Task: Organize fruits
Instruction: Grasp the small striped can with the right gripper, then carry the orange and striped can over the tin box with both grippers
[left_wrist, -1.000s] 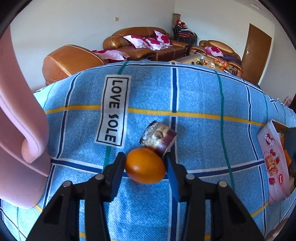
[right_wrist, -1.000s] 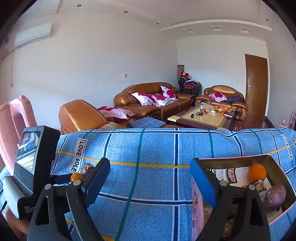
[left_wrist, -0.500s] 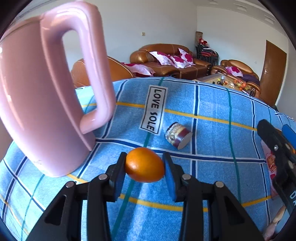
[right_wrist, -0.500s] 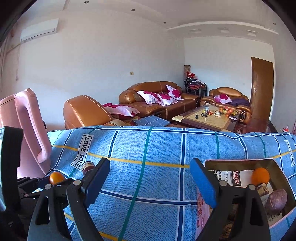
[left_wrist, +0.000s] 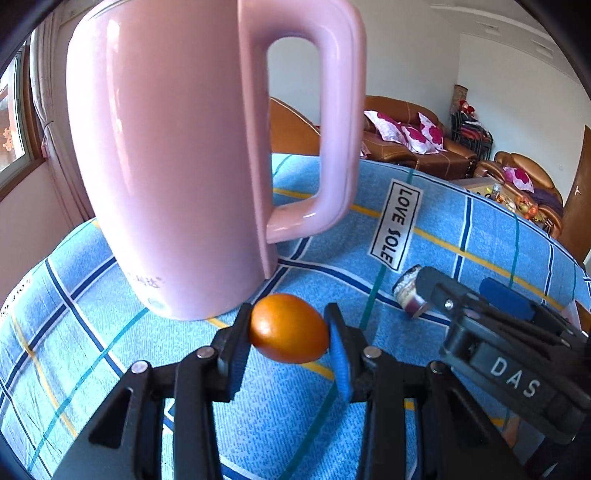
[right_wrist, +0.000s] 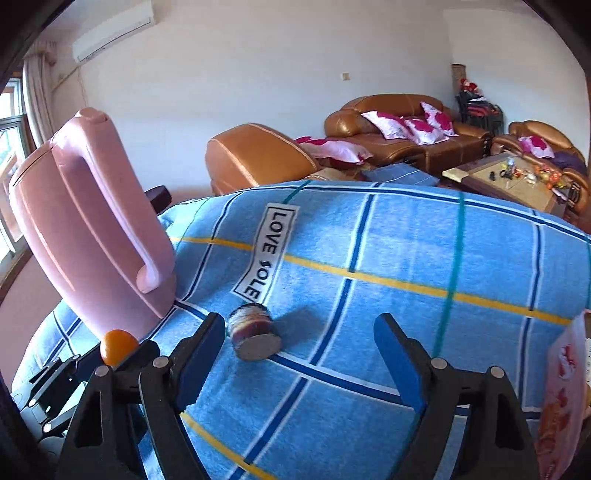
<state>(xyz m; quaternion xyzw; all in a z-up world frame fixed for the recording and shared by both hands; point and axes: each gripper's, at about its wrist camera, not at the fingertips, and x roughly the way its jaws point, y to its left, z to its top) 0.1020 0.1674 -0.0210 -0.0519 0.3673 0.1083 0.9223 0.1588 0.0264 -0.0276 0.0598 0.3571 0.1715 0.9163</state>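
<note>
My left gripper (left_wrist: 290, 334) clenches an orange fruit (left_wrist: 289, 328) between its blue pads, lifted above the blue checked cloth (left_wrist: 443, 243) near the surface's left edge, just in front of the pink kettle (left_wrist: 177, 155). My right gripper (right_wrist: 299, 354) hangs released, jaws spread wide, over a small jar (right_wrist: 253, 332) lying on its side beside the "LOVE SOLE" label (right_wrist: 266, 254). A pink printed box (right_wrist: 561, 398) sits at the right edge.
</note>
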